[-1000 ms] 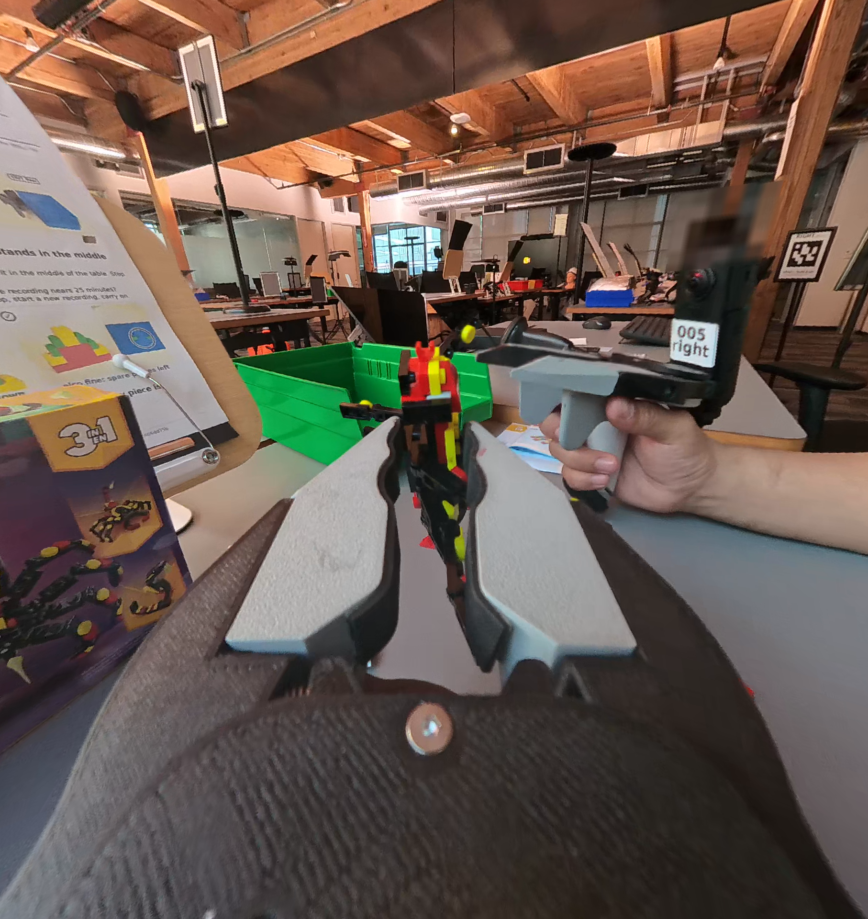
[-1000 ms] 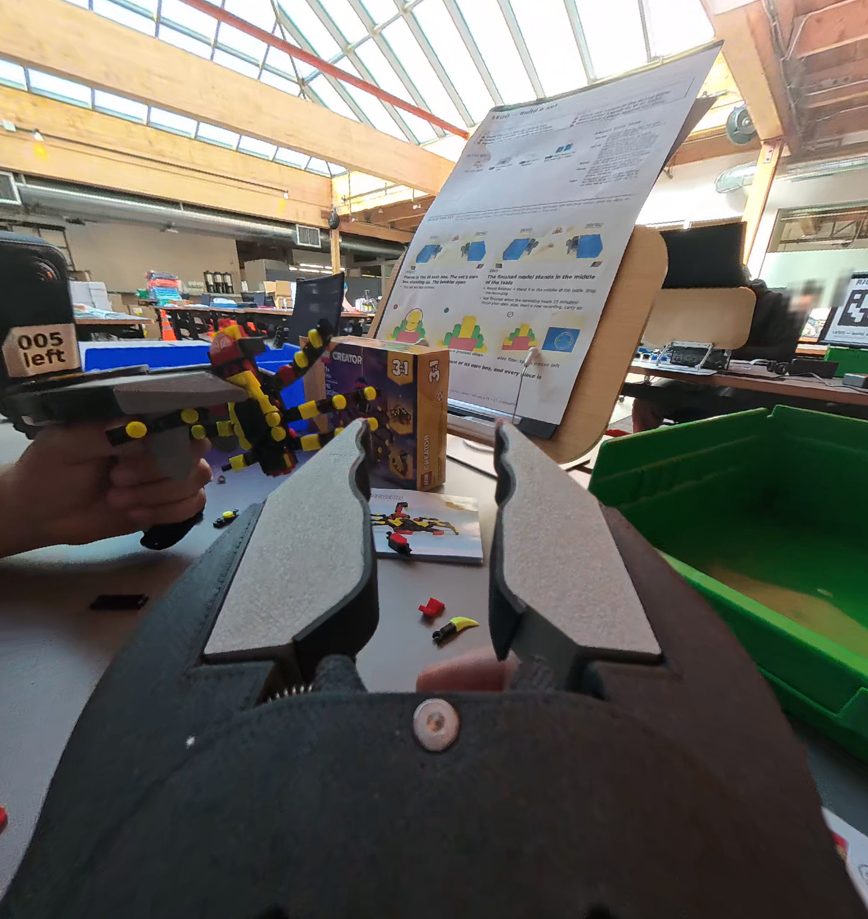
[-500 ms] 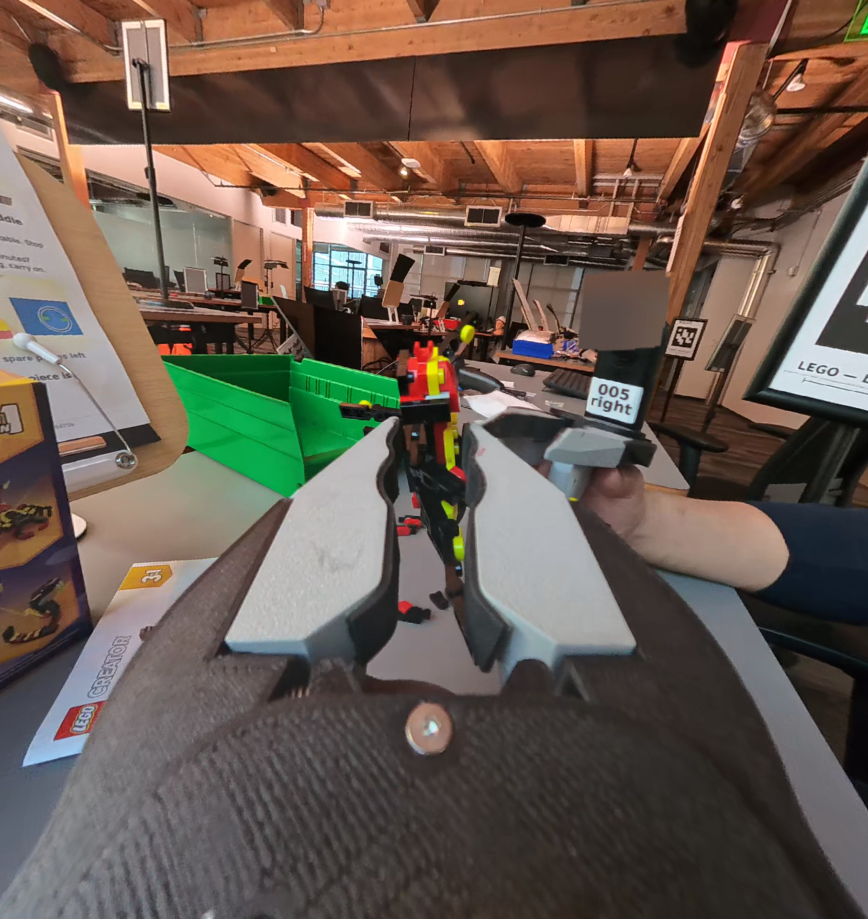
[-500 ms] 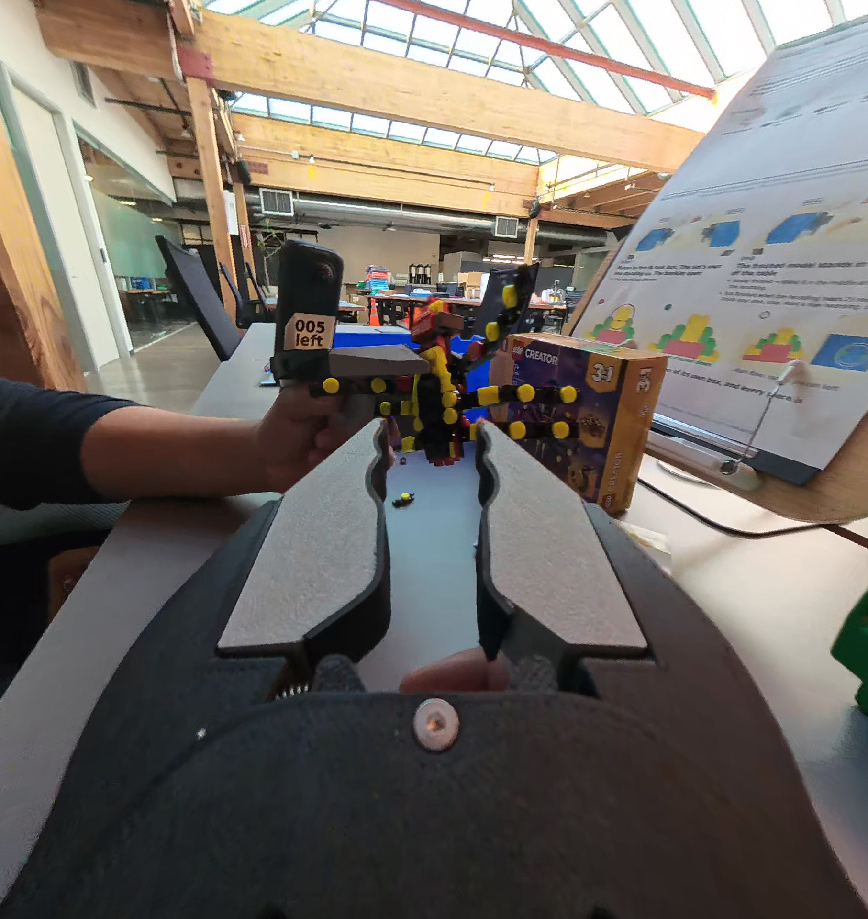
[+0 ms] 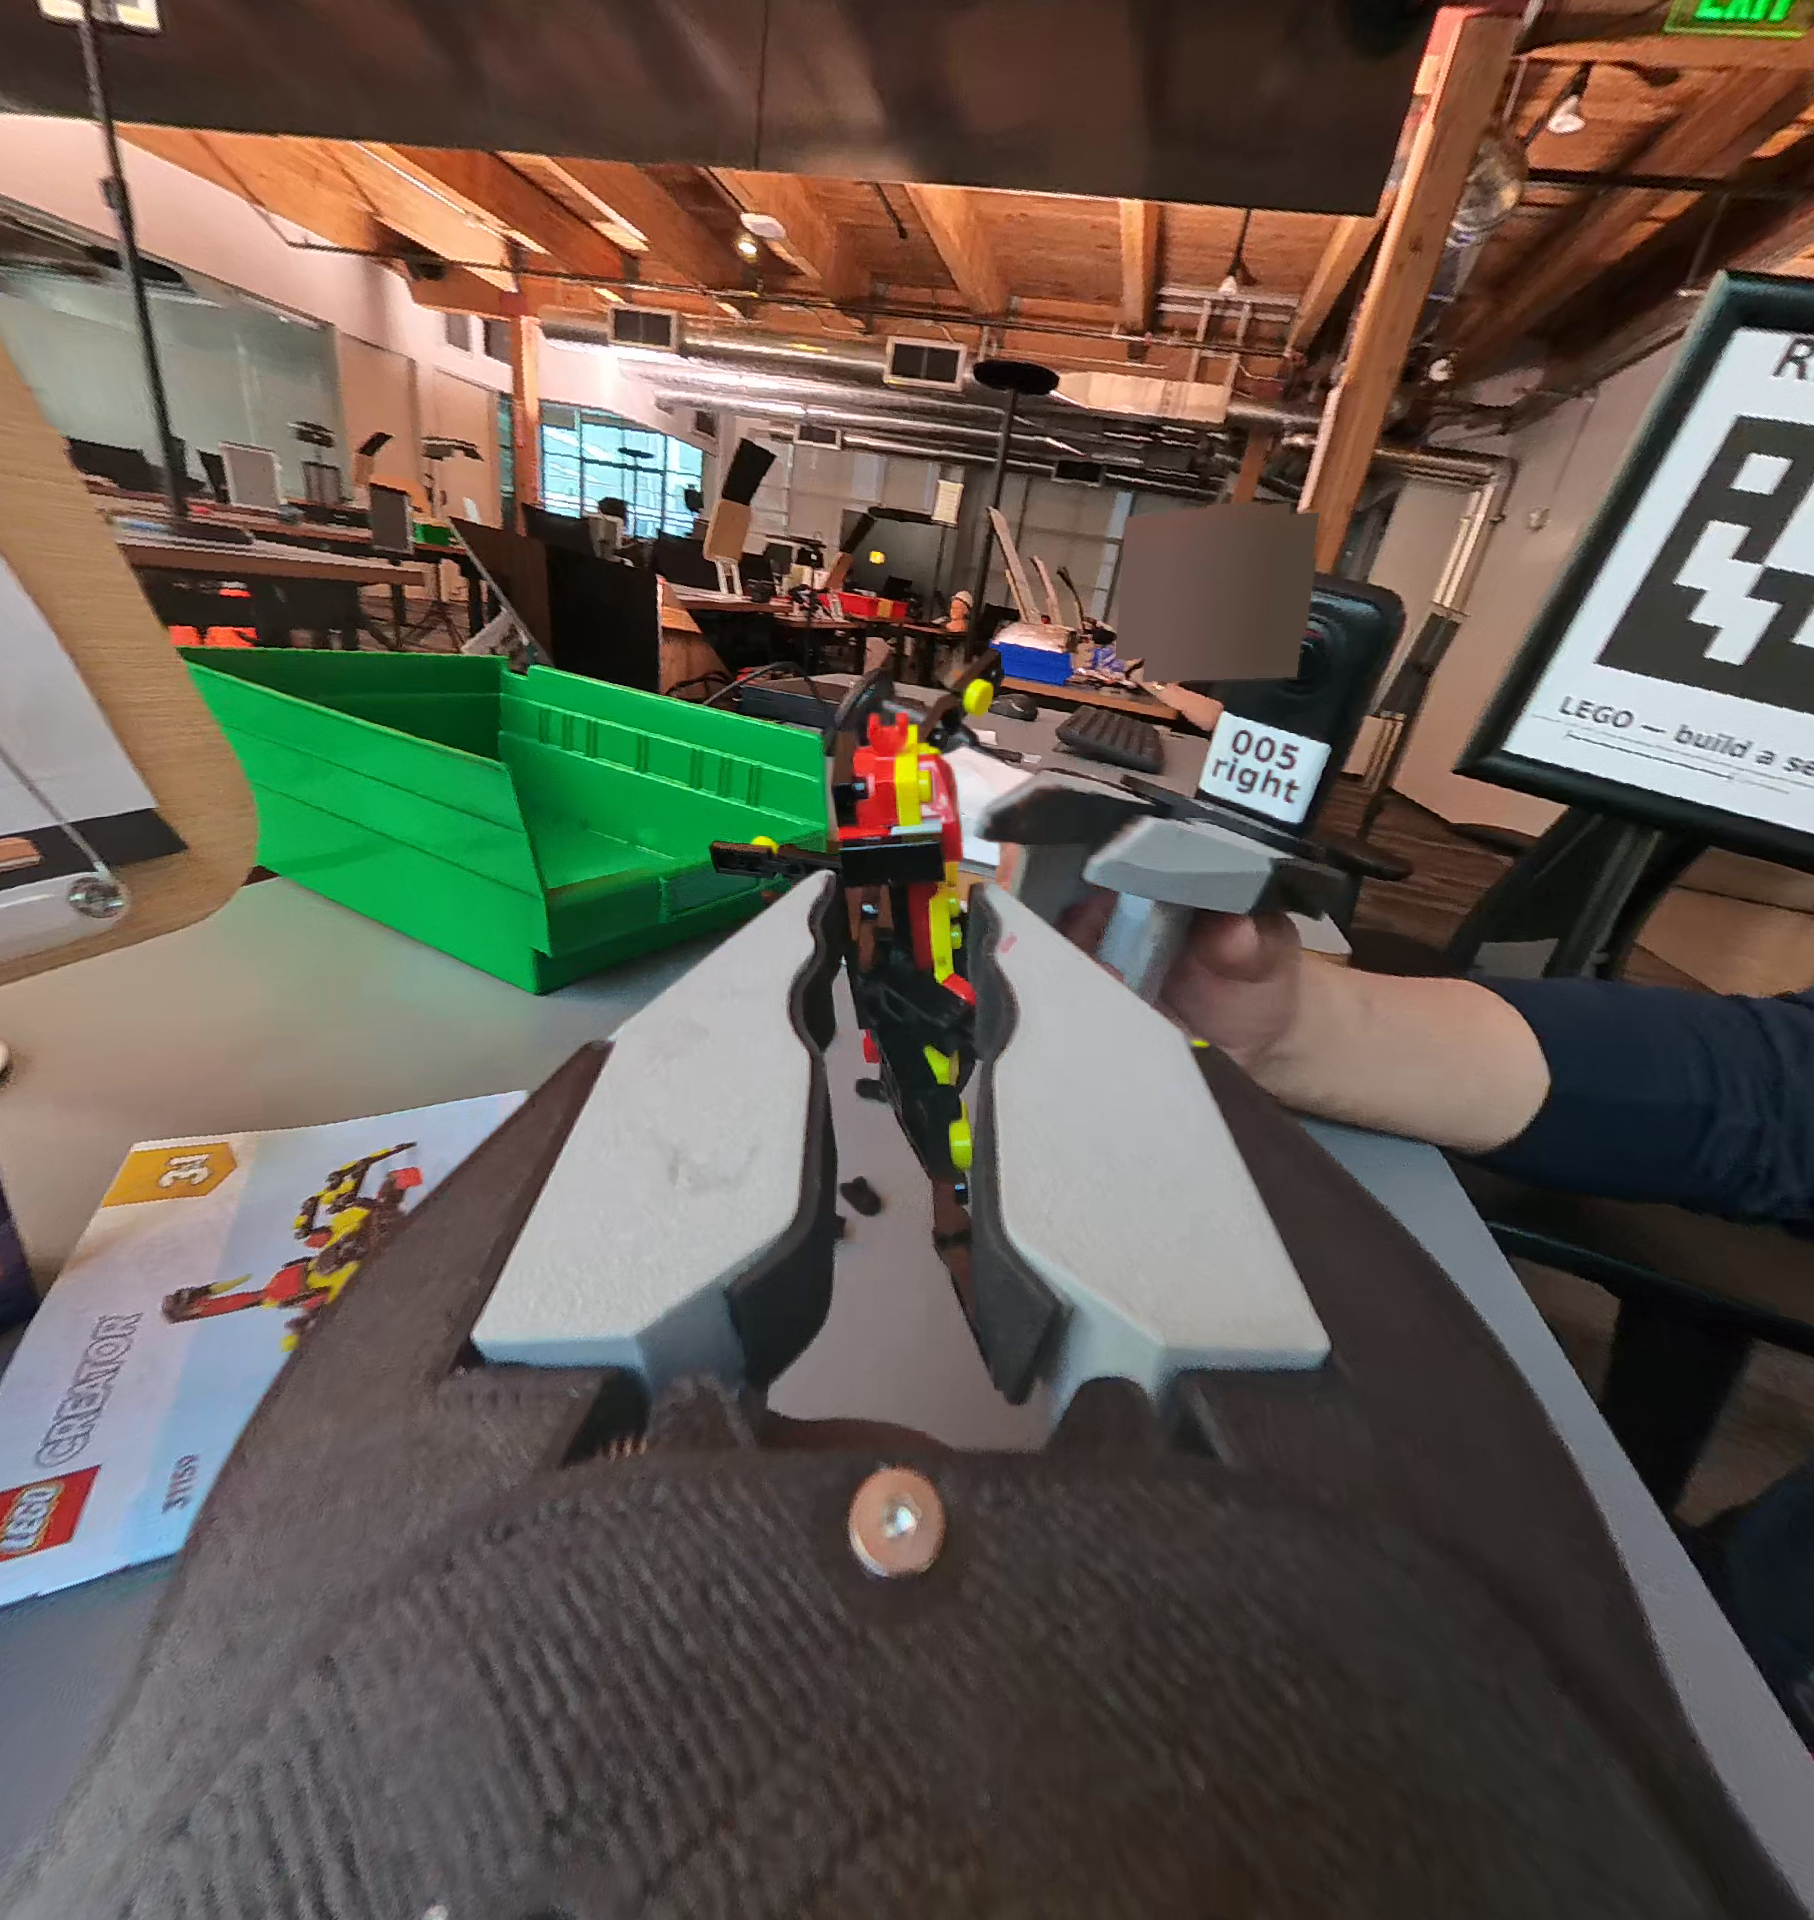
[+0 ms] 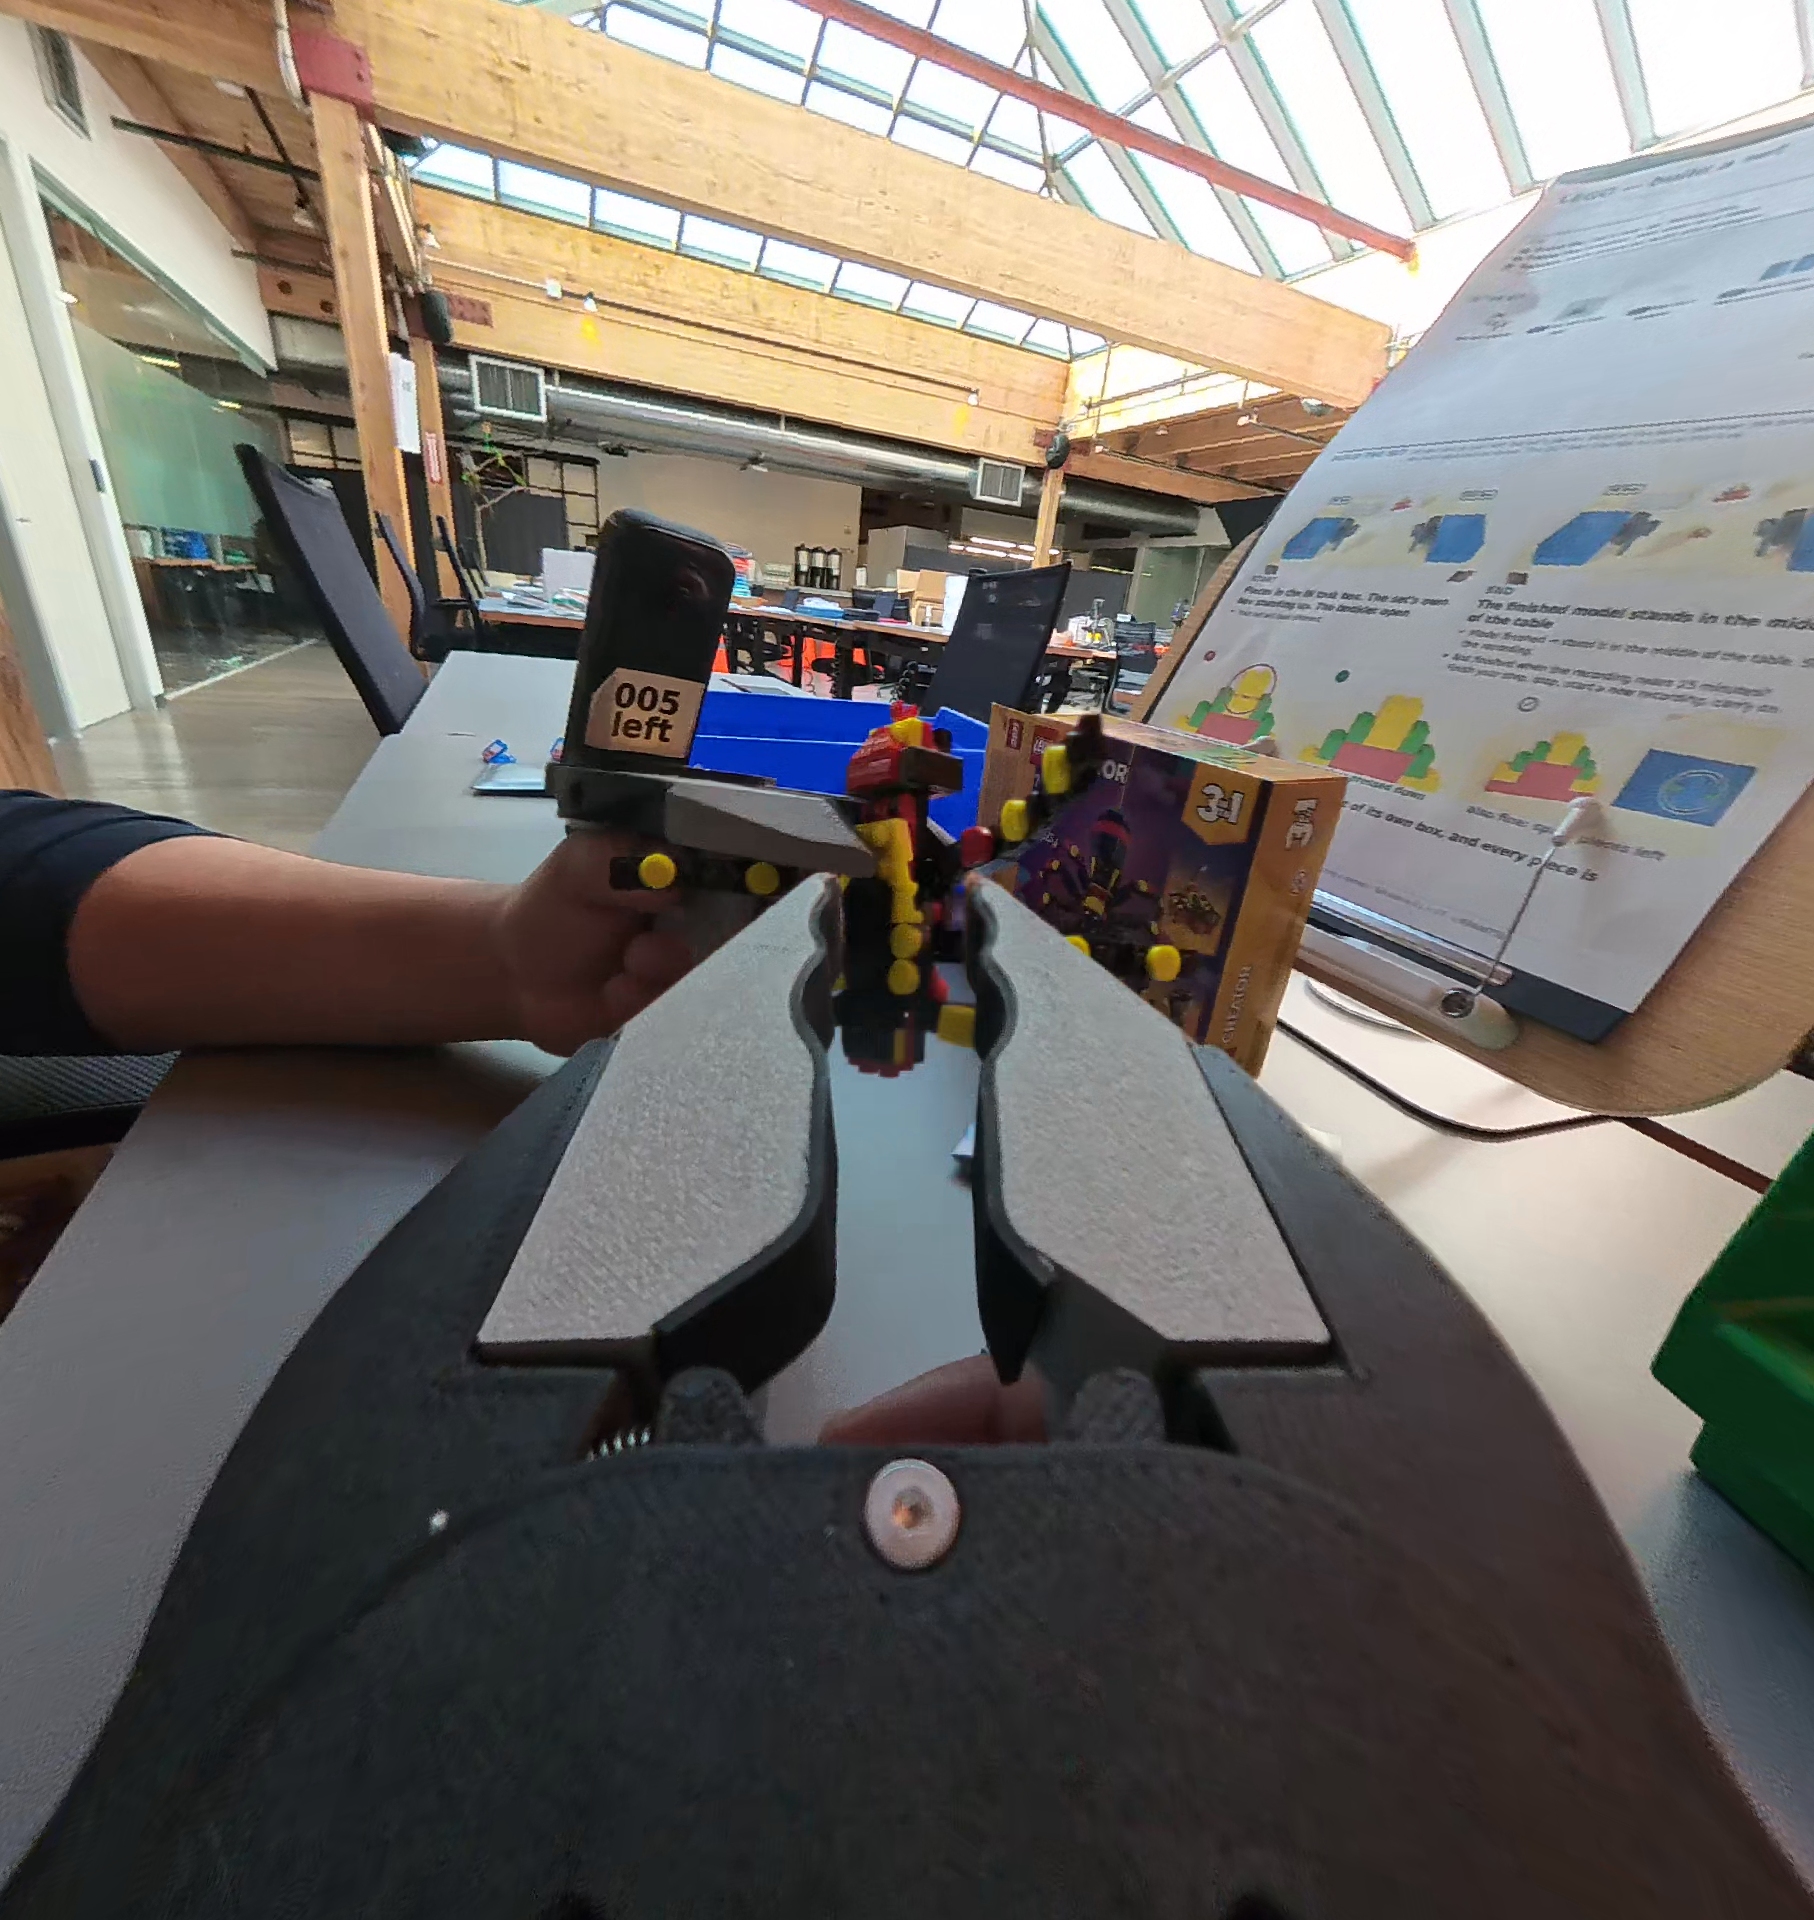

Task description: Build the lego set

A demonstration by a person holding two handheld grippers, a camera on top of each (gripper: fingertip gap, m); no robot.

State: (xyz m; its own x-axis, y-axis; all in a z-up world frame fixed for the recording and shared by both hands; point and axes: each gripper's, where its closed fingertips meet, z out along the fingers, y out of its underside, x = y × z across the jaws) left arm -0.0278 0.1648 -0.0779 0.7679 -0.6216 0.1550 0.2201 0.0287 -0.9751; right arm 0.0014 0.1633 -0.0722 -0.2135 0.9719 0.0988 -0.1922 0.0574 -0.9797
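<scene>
Where the left wrist view looks along its own fingers, the left gripper (image 5: 905, 935) is closed narrowly on one red, black and yellow brick model (image 5: 908, 883), both pads pressing its body and holding it above the grey table (image 5: 259, 1018). The model looks largely assembled; a couple of small dark loose pieces (image 5: 861, 1195) lie beneath it. One green bin (image 5: 467, 790), one instruction booklet (image 5: 155, 1351) and one framed marker sign (image 5: 1713, 582) stand around.

In the right wrist view, the right gripper (image 6: 903, 925) is narrowed around the same model (image 6: 887, 935) from the other side, apparently gripping its lower part. One set box (image 6: 1194, 862) and one instruction board (image 6: 1609, 623) stand behind.
</scene>
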